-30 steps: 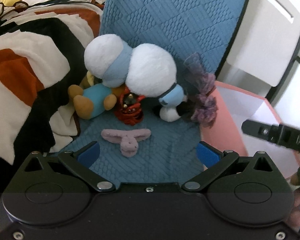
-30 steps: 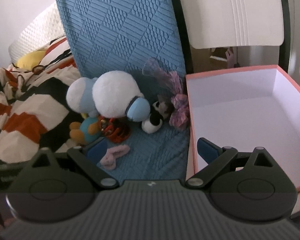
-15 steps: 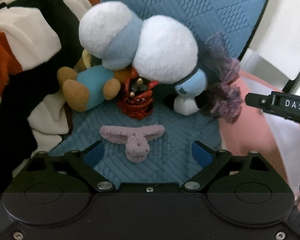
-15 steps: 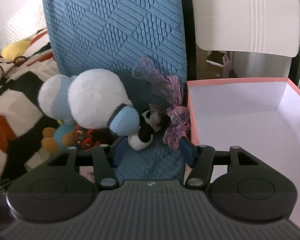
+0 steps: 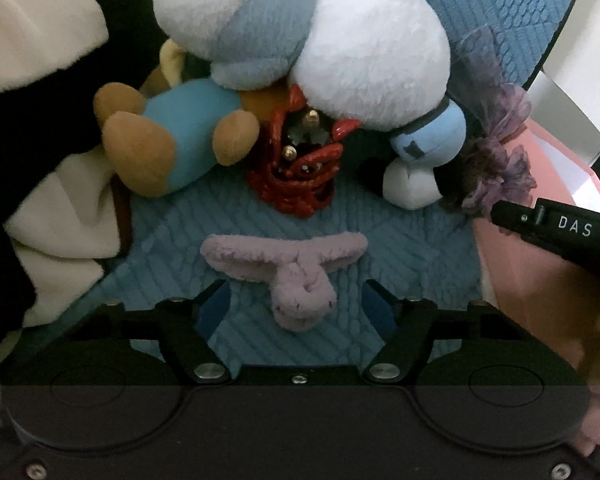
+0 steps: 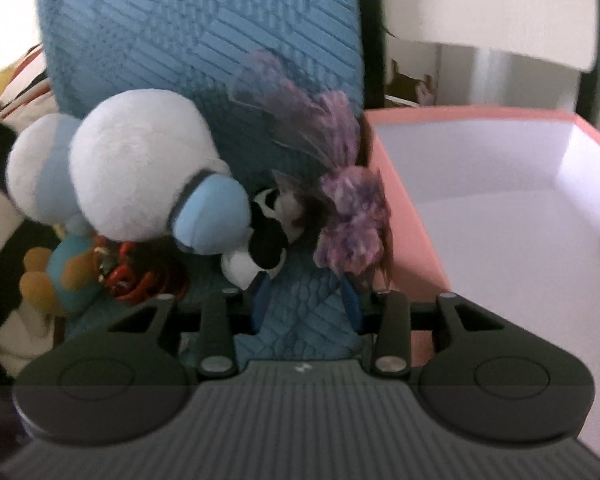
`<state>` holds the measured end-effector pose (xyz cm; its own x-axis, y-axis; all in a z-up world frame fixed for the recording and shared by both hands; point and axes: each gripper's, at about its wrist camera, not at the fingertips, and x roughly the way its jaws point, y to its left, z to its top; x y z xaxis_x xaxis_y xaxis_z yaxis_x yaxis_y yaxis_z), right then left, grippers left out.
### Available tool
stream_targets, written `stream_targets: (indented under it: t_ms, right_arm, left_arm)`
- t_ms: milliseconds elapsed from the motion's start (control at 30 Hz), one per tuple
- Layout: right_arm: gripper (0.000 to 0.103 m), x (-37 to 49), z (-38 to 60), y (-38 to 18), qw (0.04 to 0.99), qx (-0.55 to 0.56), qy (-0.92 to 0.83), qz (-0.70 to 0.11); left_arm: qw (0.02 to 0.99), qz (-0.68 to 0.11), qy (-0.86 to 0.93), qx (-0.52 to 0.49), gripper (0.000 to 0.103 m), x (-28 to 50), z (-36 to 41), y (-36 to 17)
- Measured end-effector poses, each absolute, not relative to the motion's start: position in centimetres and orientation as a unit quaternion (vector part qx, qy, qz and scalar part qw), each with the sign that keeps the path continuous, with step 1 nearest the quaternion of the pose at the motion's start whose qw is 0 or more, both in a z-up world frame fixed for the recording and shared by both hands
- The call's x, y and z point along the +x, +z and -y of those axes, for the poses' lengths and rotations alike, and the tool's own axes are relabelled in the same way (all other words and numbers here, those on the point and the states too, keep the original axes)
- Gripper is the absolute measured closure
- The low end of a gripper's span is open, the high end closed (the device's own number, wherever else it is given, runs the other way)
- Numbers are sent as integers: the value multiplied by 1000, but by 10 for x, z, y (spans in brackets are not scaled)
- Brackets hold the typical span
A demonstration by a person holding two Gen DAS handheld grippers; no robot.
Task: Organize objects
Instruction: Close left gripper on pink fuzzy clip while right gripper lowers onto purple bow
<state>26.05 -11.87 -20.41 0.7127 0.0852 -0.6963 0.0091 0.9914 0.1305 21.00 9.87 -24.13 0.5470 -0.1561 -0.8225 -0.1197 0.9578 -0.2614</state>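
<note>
Left wrist view: the left hand-held gripper (image 5: 300,304) is closing around a small pink bunny toy (image 5: 290,276) lying on the blue cushion (image 5: 400,248), its pads not touching it

Right wrist view: the right hand-held gripper (image 6: 306,300) is closing with only cushion between its pads, just below a purple doll (image 6: 348,224) beside the pink box (image 6: 412,216)

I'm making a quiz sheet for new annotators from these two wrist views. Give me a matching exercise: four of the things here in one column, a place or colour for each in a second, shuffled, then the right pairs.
Things
1. pink bunny toy
2. red ornament
3. purple tulle doll
4. pink box

Places or colours
A. leaning against the box's outer wall
B. white inside, nothing seen in it
C. lying flat on the blue cushion, nearest the left gripper
D. tucked under the big white and blue plush

Pairs: 1-C, 2-D, 3-A, 4-B
</note>
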Motion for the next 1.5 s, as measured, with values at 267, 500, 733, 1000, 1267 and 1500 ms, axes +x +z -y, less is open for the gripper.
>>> stream_targets:
  t_ms: [267,500,733,1000,1267,1500]
  right_arm:
    - [63,274,121,-217,908,162,-53,-383]
    - [63,284,131,-226,879,260,-106,-385]
    - [63,284,141,-236,850,343,-151,-369]
    - [96,277,141,-237,856,342,-166,-350]
    - [99,259,149,-221,873,326,-132,-337]
    - [100,222,153,-211,882,314,-105,-337]
  left_arm:
    - [852,-494,-26,-172,57,226,-101,-256]
    - [847,-495,-22,-193,65,233,-109,-261]
    - [843,-497,-25,-205,71,237,-112,-263]
    - [840,-500,-22,-209,72,238,-113,-262]
    - [842,-491,-25,-222,72,228,-112,-258]
    - [845,-478,-44,-234,72,217,-114,-249]
